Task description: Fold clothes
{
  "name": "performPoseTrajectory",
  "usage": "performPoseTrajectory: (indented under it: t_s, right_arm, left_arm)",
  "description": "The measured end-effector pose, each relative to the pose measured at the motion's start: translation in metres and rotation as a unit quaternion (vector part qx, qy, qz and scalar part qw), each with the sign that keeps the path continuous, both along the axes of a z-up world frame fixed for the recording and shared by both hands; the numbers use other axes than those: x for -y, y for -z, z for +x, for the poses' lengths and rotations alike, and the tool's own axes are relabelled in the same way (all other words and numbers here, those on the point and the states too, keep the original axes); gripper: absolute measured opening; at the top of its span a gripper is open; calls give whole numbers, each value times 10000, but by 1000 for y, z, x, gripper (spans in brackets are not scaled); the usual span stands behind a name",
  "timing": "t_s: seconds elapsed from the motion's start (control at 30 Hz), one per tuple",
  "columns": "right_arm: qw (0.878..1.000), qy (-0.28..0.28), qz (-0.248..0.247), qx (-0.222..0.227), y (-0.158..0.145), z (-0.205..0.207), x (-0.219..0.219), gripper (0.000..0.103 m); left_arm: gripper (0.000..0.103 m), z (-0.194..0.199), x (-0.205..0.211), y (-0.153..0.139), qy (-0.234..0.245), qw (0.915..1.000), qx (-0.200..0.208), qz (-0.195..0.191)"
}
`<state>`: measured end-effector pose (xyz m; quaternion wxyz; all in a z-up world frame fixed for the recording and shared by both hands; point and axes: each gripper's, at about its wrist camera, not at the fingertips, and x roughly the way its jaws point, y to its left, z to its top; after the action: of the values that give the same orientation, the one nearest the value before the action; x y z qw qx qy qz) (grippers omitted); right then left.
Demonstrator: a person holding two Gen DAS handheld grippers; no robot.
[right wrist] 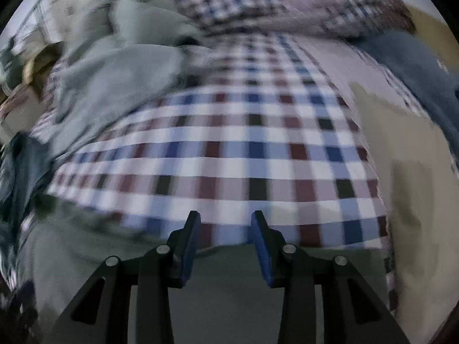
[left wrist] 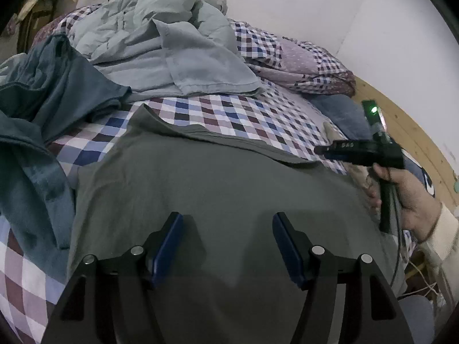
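Wide-spread, the left gripper (left wrist: 226, 220) hovers over a grey T-shirt (left wrist: 218, 189) on the checked bedsheet (left wrist: 229, 111); far right, a hand (left wrist: 407, 197) levels the right gripper (right wrist: 225, 219), parted and empty.

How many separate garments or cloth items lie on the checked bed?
3 clearly: grey shirt spread in front, teal garment at left, pale blue-grey heap behind. More may be hidden at the blurred right edge.
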<state>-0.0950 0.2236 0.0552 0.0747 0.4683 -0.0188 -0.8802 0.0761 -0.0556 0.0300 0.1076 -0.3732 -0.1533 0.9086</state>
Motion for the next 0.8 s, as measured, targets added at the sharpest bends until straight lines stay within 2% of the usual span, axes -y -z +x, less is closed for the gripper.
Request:
performPoseTrajectory:
  t_s: [0.13,0.37,0.57,0.67,0.8]
  right_arm:
    - [9977,-652,-119,-103,-11,34,47,39]
    - [9865,-1603,199,273,10,58,136,39]
    - [9923,-1161,335,251,17,4,149,38]
    - [9956,-853,343,181,10,-26,150,37]
    - [9978,-606,-144,-226,-21,-12,145,39]
  left_arm:
    - [69,4,2,0,58,9999,-71,-107]
    - [69,13,28,2,-105,9997,-48,207]
    - [69,18,30,6,49,9999,-92,76]
    - [69,19,30,5,190,9997,-118,-46]
    - [69,21,33,5,264,9995,-137,-69]
